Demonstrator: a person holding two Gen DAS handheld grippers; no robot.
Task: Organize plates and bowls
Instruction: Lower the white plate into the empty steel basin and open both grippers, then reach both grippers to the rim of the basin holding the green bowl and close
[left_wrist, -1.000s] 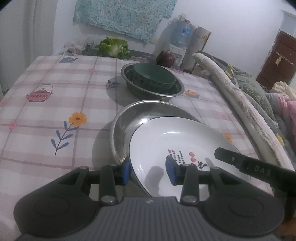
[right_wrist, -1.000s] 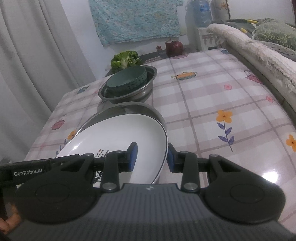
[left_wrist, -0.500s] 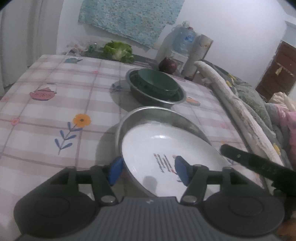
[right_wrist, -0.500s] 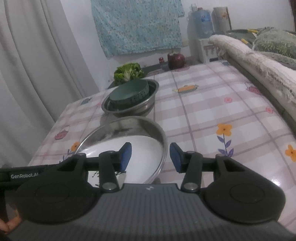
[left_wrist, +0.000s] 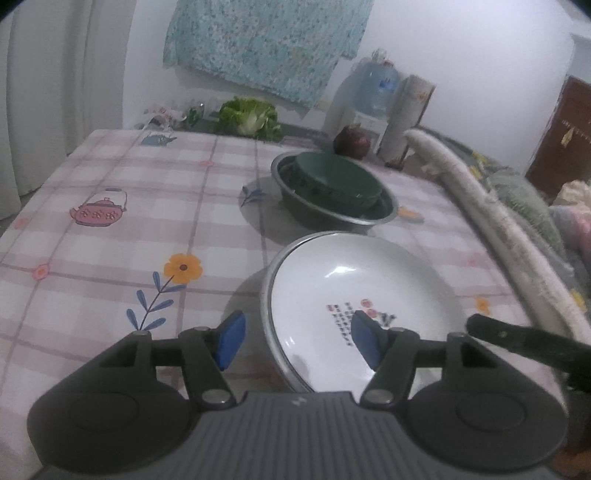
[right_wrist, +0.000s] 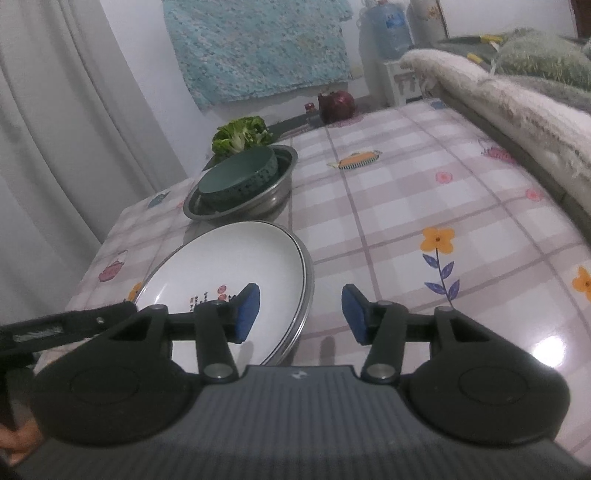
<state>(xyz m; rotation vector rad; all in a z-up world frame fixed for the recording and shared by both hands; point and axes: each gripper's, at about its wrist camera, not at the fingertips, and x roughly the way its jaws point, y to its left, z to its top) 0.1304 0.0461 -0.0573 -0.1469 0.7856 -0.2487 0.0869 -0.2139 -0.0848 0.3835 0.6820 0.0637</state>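
Observation:
A white plate (left_wrist: 354, 288) with a small printed design lies flat inside a shallow steel pan (left_wrist: 266, 291) on the checked tablecloth. It also shows in the right wrist view (right_wrist: 236, 266), with the pan's rim (right_wrist: 305, 299) around it. Behind it a dark green bowl (left_wrist: 338, 181) sits in a steel basin (left_wrist: 384, 216); both show in the right wrist view too, bowl (right_wrist: 240, 177) and basin (right_wrist: 280, 192). My left gripper (left_wrist: 297, 341) is open, its jaws straddling the pan's near left rim. My right gripper (right_wrist: 301, 314) is open over the pan's right rim, empty.
A lettuce head (left_wrist: 249, 118) and a dark red pot (left_wrist: 351, 142) stand at the table's far edge. A blanket-covered sofa edge (left_wrist: 495, 225) runs along the right side. A curtain (right_wrist: 55, 122) hangs at the left. A water bottle (left_wrist: 375, 88) stands behind.
Both grippers have opened and let go of the white plate. The plate has dropped from tilted to flat inside the steel pan. Both grippers have drawn back a little.

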